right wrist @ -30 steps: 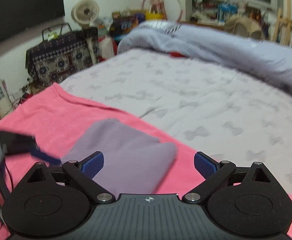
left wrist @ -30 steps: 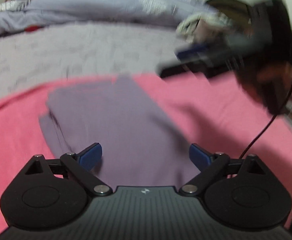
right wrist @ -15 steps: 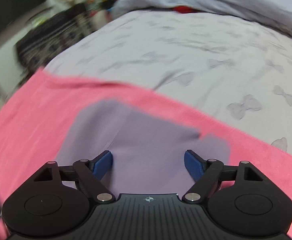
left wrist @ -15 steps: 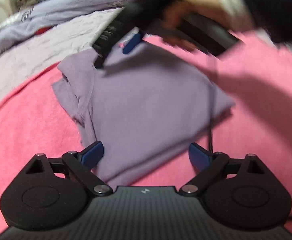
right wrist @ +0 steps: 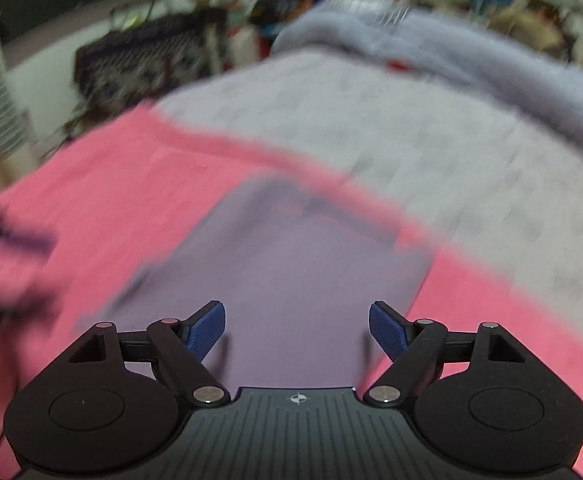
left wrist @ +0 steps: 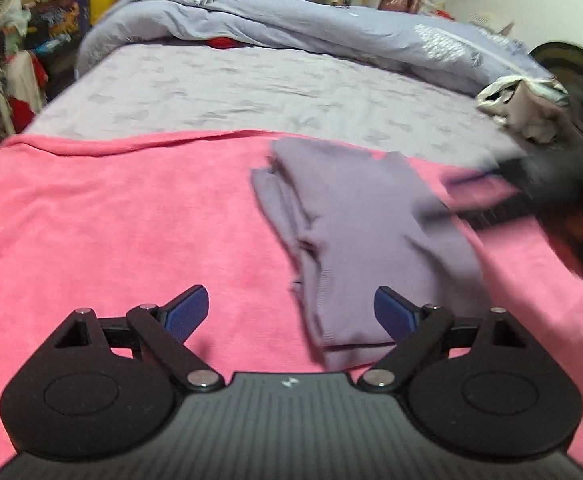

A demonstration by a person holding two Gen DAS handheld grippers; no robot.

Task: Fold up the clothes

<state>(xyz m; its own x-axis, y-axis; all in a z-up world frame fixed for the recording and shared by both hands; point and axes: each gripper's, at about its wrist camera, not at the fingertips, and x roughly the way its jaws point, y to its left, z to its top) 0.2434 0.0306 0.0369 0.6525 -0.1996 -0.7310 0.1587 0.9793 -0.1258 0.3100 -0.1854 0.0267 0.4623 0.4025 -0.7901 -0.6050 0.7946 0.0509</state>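
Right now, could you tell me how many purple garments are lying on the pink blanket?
1. The folded purple garment lies on the pink blanket, ahead and right of the open left gripper and directly under the open right gripper. Others may lie outside these views.

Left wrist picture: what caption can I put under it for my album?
Open left gripper hovers by a folded purple garment lying on a pink blanket.
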